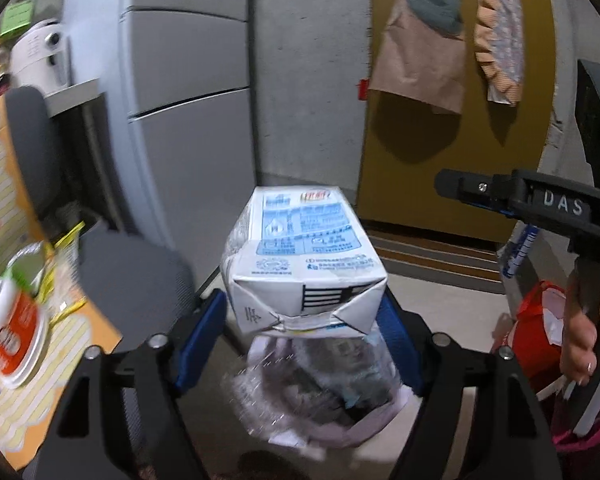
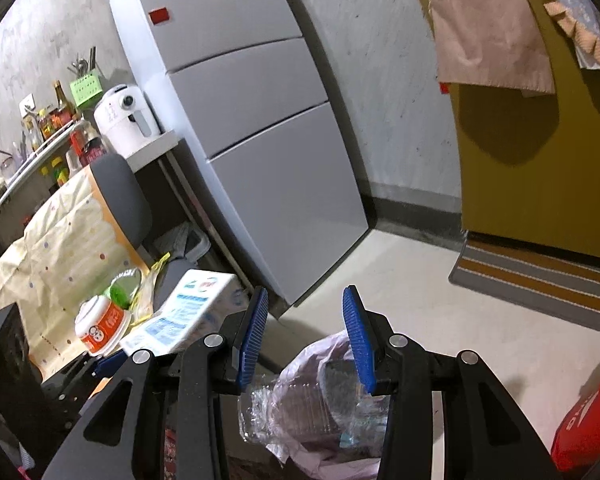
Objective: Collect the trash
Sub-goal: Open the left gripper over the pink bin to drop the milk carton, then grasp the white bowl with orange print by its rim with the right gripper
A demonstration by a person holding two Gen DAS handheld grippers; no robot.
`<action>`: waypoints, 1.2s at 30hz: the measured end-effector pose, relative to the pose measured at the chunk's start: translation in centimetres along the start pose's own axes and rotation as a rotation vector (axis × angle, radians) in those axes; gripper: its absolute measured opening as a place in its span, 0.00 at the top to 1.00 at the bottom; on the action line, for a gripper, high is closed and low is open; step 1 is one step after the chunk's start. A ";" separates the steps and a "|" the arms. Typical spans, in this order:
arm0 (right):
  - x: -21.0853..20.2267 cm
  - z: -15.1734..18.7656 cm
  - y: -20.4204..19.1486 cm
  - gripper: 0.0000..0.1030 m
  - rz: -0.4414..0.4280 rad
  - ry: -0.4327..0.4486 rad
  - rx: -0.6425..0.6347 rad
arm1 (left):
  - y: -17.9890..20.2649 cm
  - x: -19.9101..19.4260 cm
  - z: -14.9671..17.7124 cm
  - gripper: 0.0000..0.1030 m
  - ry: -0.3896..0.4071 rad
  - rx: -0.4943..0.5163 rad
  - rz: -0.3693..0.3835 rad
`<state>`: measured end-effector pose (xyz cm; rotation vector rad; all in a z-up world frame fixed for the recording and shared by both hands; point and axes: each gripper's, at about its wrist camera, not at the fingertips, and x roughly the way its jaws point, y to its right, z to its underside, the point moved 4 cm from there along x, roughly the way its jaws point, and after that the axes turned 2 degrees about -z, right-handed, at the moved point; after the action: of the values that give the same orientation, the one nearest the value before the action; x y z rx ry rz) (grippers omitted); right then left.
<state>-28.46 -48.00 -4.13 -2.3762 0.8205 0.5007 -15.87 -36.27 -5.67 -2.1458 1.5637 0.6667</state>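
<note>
My left gripper (image 1: pixel 304 312) is shut on a white and blue milk carton (image 1: pixel 300 256), held lying lengthways above a trash bag (image 1: pixel 320 392) of pale plastic holding crumpled clear wrappers. The carton also shows in the right wrist view (image 2: pixel 180 316), left of my right gripper (image 2: pixel 306 336). My right gripper is open and empty, just above the same bag (image 2: pixel 320 400). It also shows in the left wrist view (image 1: pixel 500 196) at the right, held by a hand. An orange and white cup (image 1: pixel 8 332) stands on the table at the left.
A table with a yellow dotted cloth (image 2: pixel 60 240) is at the left, with the cup (image 2: pixel 100 324) and green wrappers on it. A grey chair (image 1: pixel 132 280) stands by it. A grey fridge (image 2: pixel 260 160), a yellow door (image 2: pixel 540 160), a striped mat (image 2: pixel 540 280) and a red bag (image 2: pixel 584 420) surround the floor.
</note>
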 end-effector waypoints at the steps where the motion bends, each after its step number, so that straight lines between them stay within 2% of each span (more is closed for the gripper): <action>1: 0.0 0.0 0.1 0.59 0.006 -0.001 -0.003 | 0.3 0.5 0.0 0.07 -0.009 0.011 0.004; 4: 0.5 0.4 0.3 0.58 0.009 -0.021 -0.003 | 0.1 2.2 0.9 0.06 -0.059 0.034 -0.038; 7: 1.2 0.9 0.0 0.58 0.001 -0.049 -0.008 | -1.7 1.8 2.0 0.06 -0.080 0.000 -0.069; 17: 2.7 2.5 -5.6 0.58 -0.094 -0.120 -0.095 | -12.1 -6.3 5.2 0.06 -0.029 -0.209 -0.349; 23: 3.3 3.9 -10.2 0.58 -0.170 -0.172 -0.170 | -16.1 -10.8 8.1 0.06 -0.031 -0.275 -0.491; 29: 4.5 5.6 -15.4 0.58 -0.260 -0.233 -0.255 | -20.1 -15.0 10.9 0.06 -0.032 -0.382 -0.598; 33: 5.6 6.5 -18.7 0.57 -0.306 -0.257 -0.308 | -22.3 -16.7 12.1 0.06 -0.033 -0.418 -0.665; 36: 6.6 7.0 -21.1 0.57 -0.340 -0.276 -0.338 | -23.5 -17.3 12.7 0.06 -0.035 -0.441 -0.685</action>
<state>-10.94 -32.89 -4.58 -2.5960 0.2119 0.8511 0.32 -8.90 -4.69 -2.7368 0.5989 0.8388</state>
